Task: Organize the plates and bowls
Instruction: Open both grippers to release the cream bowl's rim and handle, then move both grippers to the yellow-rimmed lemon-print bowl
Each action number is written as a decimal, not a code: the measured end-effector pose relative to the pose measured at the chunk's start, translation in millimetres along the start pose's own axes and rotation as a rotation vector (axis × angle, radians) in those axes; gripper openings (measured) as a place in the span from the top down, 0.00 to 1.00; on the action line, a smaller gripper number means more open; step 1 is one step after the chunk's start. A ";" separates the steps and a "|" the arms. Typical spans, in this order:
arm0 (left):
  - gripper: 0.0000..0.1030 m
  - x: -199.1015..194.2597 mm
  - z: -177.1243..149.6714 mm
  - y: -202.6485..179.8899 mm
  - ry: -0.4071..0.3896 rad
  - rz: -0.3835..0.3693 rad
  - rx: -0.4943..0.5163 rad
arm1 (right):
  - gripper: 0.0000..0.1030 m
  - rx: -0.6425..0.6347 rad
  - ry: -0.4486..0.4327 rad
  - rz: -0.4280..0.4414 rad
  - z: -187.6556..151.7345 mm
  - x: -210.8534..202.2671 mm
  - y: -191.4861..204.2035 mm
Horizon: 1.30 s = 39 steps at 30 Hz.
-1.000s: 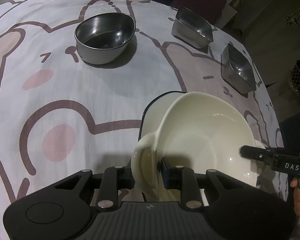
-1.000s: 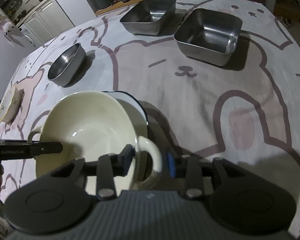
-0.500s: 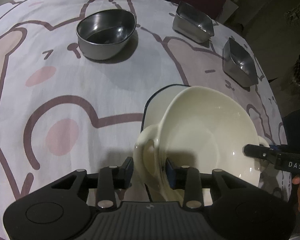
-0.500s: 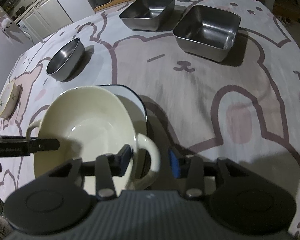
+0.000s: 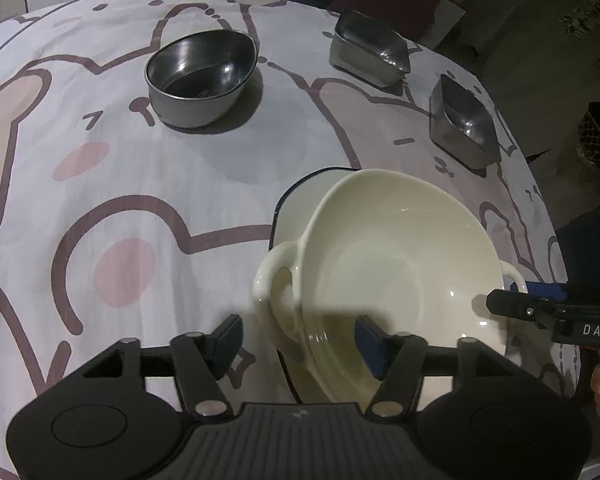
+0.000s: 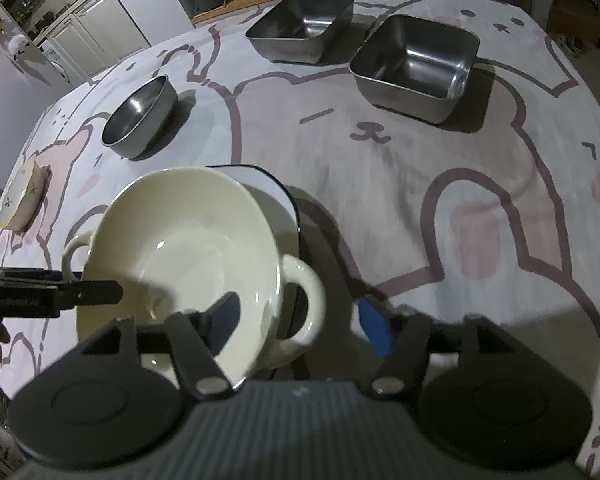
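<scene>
A cream two-handled bowl (image 5: 396, 264) rests on a white plate with a dark blue rim (image 5: 300, 200). It also shows in the right wrist view (image 6: 188, 248), on the plate (image 6: 272, 192). My left gripper (image 5: 298, 340) is open, its jaws spread either side of the bowl's left handle (image 5: 272, 280). My right gripper (image 6: 300, 320) is open around the bowl's right handle (image 6: 304, 292). Neither grips the bowl.
A round steel bowl (image 5: 200, 76) sits at the back. Two square steel containers (image 6: 304, 26) (image 6: 416, 64) stand at the far right. A small patterned ceramic bowl (image 6: 22, 196) lies at the far left edge. The bear-print cloth (image 6: 440, 200) covers the table.
Both grippers have opened and let go of the bowl's handles. The bowl now sits on the plate.
</scene>
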<state>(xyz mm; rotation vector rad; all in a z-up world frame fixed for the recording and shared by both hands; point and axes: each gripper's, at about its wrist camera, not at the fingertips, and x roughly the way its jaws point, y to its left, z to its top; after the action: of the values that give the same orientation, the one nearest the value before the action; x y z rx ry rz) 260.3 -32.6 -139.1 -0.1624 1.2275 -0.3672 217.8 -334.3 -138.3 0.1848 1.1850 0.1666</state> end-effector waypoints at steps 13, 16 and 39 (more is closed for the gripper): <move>0.01 -34.5 -8.2 -7.4 -0.102 0.005 0.053 | 0.00 -0.009 -0.104 -0.034 -17.0 -37.1 -1.1; 0.00 -47.9 -11.3 -8.0 -0.143 0.004 0.076 | 0.00 -0.013 -0.134 -0.032 -19.5 -46.5 1.5; 0.00 -164.5 -21.8 103.1 -0.525 0.119 -0.230 | 0.00 -0.219 -0.436 0.109 8.9 -75.9 114.4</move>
<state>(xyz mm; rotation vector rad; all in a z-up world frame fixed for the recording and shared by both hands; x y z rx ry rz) 211.9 124.1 -33.0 -0.3574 0.7513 -0.0670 194.6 -240.7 -40.2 0.0866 0.7165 0.3324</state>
